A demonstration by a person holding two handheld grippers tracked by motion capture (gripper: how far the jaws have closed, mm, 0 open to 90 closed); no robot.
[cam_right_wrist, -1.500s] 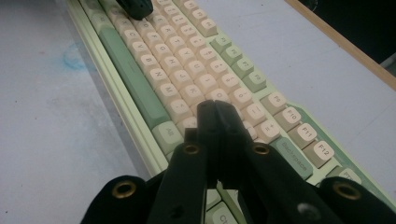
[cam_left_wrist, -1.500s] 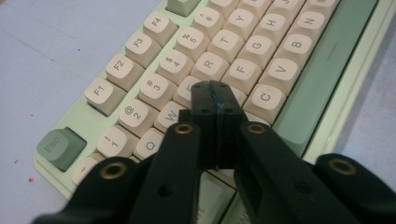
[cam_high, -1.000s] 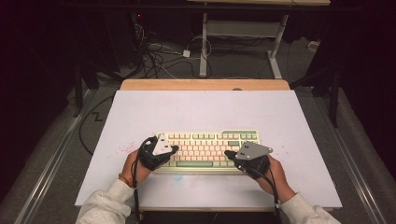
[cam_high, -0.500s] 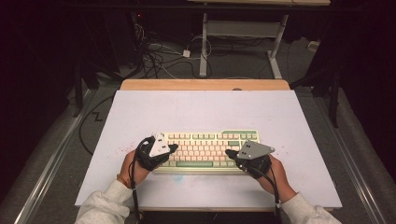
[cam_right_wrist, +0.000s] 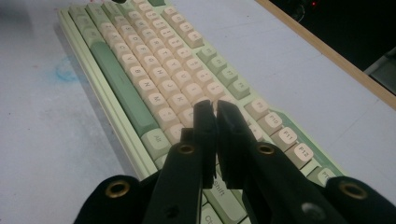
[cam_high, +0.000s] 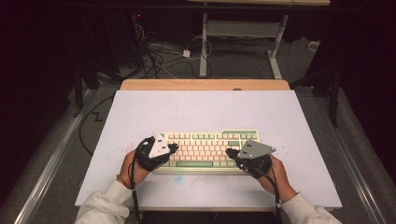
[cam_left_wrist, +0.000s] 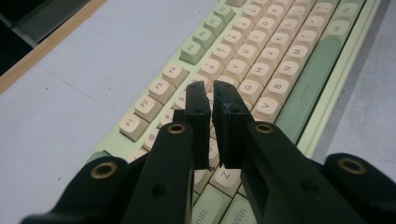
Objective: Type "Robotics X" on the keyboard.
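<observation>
Keyboard (cam_high: 205, 150) lay flat on the white table (cam_high: 205, 112), near the person's edge, long side across. Left gripper (cam_high: 172, 148) sat over the keyboard's left end, right gripper (cam_high: 229, 152) over its right end, one hand on each. In the left gripper view the jaws were almost together, a thin slit between them, nothing clamped, tips above the letter rows. Right gripper view: same, jaws nearly closed and empty, hovering above keys near the F-row.
</observation>
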